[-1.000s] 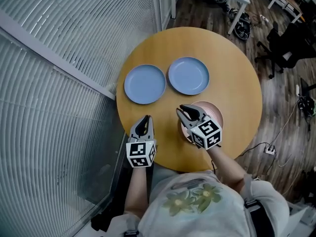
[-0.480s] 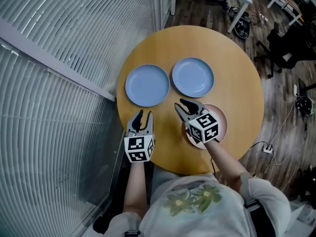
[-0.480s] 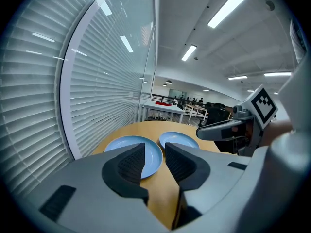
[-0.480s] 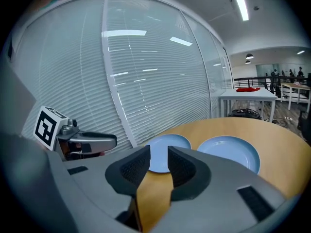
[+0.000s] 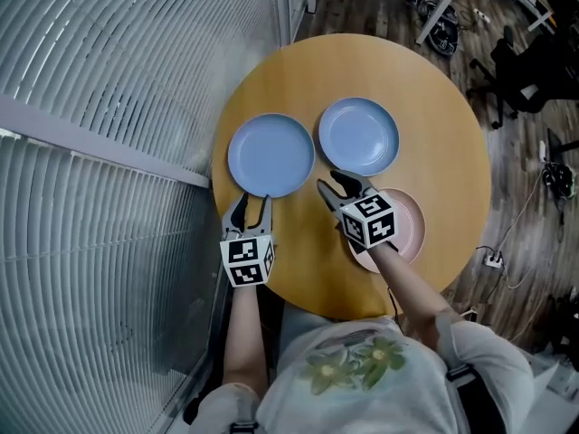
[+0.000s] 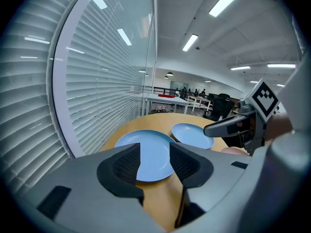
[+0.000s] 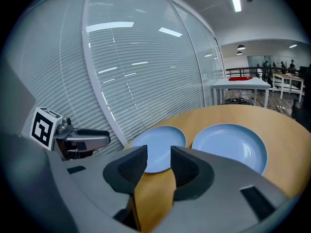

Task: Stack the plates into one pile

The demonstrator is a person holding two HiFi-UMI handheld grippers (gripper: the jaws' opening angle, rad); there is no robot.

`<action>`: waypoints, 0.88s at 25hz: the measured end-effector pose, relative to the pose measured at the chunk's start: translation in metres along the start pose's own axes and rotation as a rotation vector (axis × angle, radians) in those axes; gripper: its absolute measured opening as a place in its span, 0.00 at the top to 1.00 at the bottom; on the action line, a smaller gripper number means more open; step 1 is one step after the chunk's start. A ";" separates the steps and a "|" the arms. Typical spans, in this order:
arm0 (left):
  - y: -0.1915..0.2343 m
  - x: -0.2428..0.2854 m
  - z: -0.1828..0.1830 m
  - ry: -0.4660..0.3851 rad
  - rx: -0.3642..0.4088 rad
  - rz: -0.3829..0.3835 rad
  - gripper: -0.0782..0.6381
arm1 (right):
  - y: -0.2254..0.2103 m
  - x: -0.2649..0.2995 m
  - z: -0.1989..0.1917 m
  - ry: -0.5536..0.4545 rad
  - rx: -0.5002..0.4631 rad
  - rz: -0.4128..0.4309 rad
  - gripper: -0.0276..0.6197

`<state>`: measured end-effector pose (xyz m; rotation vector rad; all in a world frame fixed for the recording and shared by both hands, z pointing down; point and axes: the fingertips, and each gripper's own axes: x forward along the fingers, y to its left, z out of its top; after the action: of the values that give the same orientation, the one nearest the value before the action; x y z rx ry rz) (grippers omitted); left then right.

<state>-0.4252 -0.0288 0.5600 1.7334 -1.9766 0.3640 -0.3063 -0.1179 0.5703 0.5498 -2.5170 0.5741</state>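
No stacking had been done yet: three plates were seen lying singly on the round wooden table [image 5: 443, 134]. The left blue plate [image 5: 270, 155] was placed at centre left of the head view. The right blue plate [image 5: 358, 136] was set just beside it, slightly higher in the frame, and no overlap between the two was seen. The pink plate [image 5: 412, 229] lay lower right, partly covered by the marker cube and forearm above it. The left gripper [image 5: 251, 202] was held at the lower rim of the left blue plate. Its jaws had just been opening and stood wide, with only the plate's near edge and bare table seen beyond the gap and nothing clamped. The right gripper [image 5: 330, 183] was held in the space between the three plates. Its jaws had likewise just been opening and stood wide on nothing. All of the work was judged to remain: one plate to be taken up and set on another, then the third added.
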 end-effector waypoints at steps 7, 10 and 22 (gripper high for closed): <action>0.024 0.048 0.015 0.056 0.008 0.012 0.61 | -0.033 0.033 0.015 0.032 0.059 -0.029 0.75; 0.036 0.062 0.012 0.072 0.009 0.019 0.61 | -0.041 0.048 0.013 0.052 0.076 -0.044 0.75; 0.093 0.126 -0.011 0.171 0.043 0.053 0.57 | -0.069 0.118 -0.001 0.132 0.136 -0.078 0.73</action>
<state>-0.5250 -0.1157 0.6455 1.6204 -1.9066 0.5576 -0.3668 -0.2061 0.6556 0.6349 -2.3340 0.7310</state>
